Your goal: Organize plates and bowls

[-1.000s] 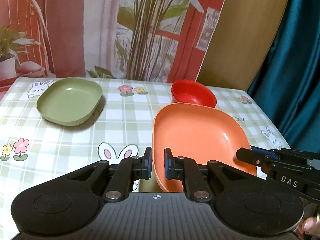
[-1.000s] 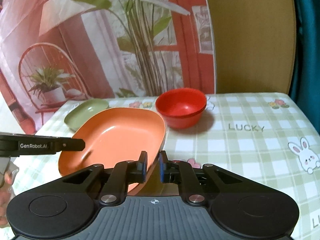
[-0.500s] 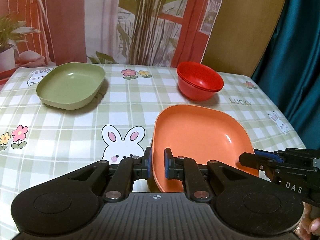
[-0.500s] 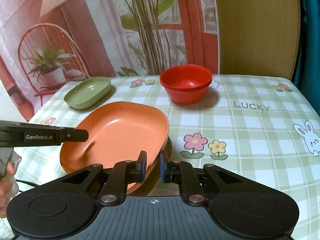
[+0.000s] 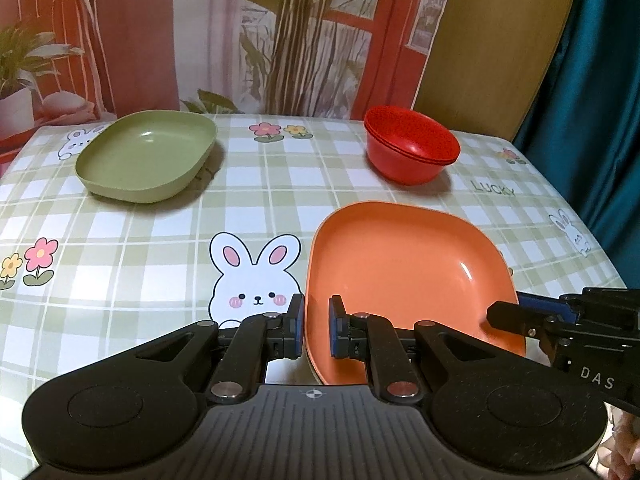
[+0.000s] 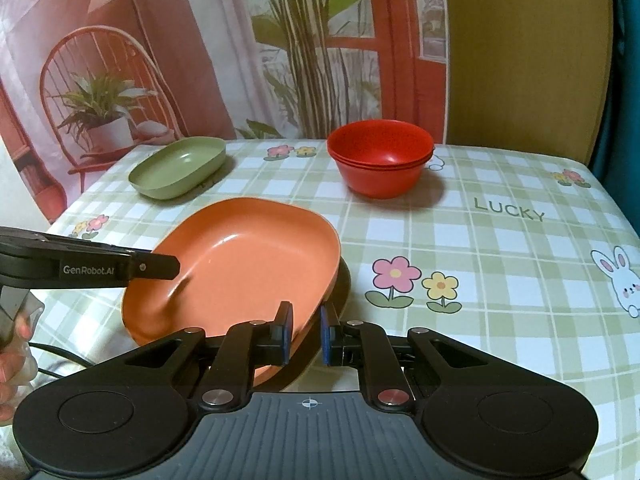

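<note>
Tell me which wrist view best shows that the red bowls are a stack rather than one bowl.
The right wrist view: the red bowls appear nearer side-on, with several separate rims layered one above another. In the left wrist view the red bowls sit farther off toward the table's far right, and their rims are only faintly separable at the right edge.

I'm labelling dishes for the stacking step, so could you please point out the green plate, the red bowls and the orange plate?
green plate (image 5: 146, 156): left wrist view, inner floor.
red bowls (image 6: 380, 158): right wrist view, inside of the top bowl.
orange plate (image 5: 400, 264): left wrist view, inner floor.
</note>
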Demonstrator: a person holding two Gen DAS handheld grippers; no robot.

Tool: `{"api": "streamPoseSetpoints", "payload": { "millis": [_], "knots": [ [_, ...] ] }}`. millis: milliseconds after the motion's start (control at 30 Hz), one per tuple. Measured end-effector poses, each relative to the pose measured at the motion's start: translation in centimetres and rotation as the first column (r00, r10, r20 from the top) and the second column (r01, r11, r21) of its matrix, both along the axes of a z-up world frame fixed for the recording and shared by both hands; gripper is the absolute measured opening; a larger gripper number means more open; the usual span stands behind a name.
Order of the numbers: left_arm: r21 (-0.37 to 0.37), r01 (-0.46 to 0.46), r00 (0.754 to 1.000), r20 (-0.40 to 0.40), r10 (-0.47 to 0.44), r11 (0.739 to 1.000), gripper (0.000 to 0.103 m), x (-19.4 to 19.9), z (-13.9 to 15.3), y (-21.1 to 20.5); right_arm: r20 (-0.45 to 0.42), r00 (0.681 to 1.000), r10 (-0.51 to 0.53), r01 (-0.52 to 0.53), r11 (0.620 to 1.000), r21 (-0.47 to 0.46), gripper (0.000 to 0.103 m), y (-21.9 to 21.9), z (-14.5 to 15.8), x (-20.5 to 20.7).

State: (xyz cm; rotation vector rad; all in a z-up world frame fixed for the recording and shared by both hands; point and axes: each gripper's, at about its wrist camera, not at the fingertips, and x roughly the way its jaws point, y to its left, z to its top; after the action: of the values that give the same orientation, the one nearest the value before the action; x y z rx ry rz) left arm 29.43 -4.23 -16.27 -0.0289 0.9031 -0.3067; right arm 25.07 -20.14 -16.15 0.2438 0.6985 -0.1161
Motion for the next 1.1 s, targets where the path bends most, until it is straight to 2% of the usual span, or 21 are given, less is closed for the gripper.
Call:
{"api": "streamPoseSetpoints", "payload": {
  "millis": [700,900,1100],
  "knots": [
    [0.054,0.006,1.0,0.0,-0.006,0.999,0.013,-0.3,-0.6,-0.6,-0.04,0.999,0.011,-0.012,1.0,-0.028,0.014,-0.2,-0.9,0.6],
    [0.057,-0.006,1.0,-0.005,0.006,0.998,0.013,-0.2,-0.8,-0.5,-0.052,0.998,0.019,-0.02,0.999,-0.031,0.02,-0.1,-1.2,0.9],
    [0.057,-0.013,1.0,-0.01,0.013,0.998,0.013,-0.2,-1.0,-0.6,-0.075,0.997,0.013,-0.014,1.0,-0.01,0.02,-0.3,-2.0,1.2]
  ]
}}
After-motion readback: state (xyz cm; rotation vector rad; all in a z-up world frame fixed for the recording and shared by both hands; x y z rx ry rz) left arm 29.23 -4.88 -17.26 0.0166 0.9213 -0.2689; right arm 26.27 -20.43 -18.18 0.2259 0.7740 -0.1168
